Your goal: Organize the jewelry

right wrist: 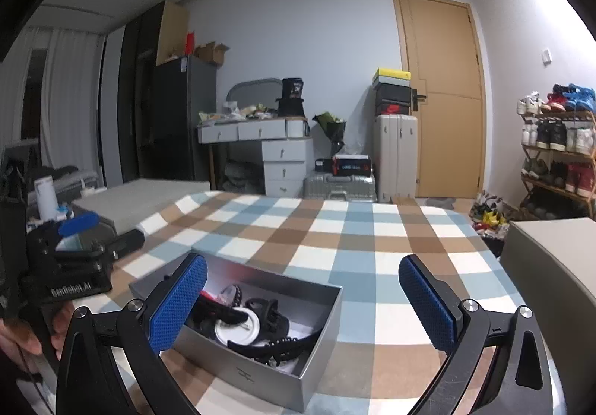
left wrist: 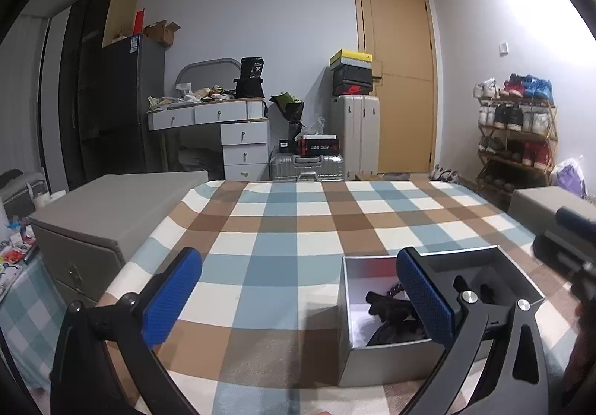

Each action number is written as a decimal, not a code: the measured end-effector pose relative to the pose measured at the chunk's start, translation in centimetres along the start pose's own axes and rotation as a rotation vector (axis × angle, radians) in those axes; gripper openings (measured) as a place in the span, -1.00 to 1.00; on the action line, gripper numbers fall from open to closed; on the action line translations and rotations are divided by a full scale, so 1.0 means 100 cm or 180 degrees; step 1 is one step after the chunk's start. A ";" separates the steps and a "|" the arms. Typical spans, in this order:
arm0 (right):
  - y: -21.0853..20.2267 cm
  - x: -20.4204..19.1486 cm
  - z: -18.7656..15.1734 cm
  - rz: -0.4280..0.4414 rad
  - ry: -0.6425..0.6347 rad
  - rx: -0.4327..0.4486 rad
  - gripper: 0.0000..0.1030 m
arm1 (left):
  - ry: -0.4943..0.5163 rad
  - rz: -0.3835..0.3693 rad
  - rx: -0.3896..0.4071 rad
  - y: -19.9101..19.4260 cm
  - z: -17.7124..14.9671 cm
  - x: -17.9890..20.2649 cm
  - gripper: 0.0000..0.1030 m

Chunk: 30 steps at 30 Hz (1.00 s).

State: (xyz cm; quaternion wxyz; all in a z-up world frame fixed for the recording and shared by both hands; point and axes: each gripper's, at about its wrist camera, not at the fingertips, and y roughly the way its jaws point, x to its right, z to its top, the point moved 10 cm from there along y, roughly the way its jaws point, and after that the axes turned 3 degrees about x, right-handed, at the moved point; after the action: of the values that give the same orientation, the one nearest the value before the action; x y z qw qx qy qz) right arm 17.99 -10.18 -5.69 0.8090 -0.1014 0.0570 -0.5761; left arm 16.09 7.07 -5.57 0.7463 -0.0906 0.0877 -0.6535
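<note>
An open silver box (right wrist: 242, 370) sits on the checked tablecloth (right wrist: 335, 228). Inside lie a black hair claw (right wrist: 268, 314), a white round piece (right wrist: 236, 325) and a black beaded band (right wrist: 279, 344). My right gripper (right wrist: 303, 303) is open just above and behind the box, its left pad over the box's left rim, nothing held. In the left wrist view the same box (left wrist: 372, 359) is at lower right with dark pieces (left wrist: 383, 303) in it. My left gripper (left wrist: 298, 297) stands wide open and empty over the cloth, its right finger in front of the box.
A grey case (left wrist: 111, 206) flanks the table on the left, another grey block (right wrist: 551, 258) on the right. A hand (right wrist: 22, 336) holds the left gripper's body (right wrist: 74, 228). Behind the table stand a desk, suitcases, a door and a shoe rack.
</note>
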 end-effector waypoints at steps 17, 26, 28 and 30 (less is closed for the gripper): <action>0.004 0.002 -0.004 -0.0075 -0.0017 -0.0068 1.00 | -0.0033 0.0003 -0.0002 -0.005 0.000 0.000 0.98; 0.004 0.002 -0.004 -0.0075 -0.0017 -0.0068 1.00 | -0.0011 -0.0065 -0.0012 -0.004 0.000 0.004 0.98; 0.004 0.002 -0.004 -0.0077 -0.0017 -0.0066 1.00 | -0.0009 -0.0064 -0.0017 -0.003 -0.001 0.004 0.98; 0.004 0.002 -0.004 -0.0076 -0.0018 -0.0066 1.00 | -0.0019 -0.0053 -0.0010 -0.004 0.000 0.004 0.98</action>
State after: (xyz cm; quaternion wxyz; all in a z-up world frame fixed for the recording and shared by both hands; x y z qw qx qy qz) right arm 18.37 -10.26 -6.15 0.8012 -0.1121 0.0595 -0.5848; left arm 15.75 6.65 -5.50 0.7410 -0.0944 0.0857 -0.6593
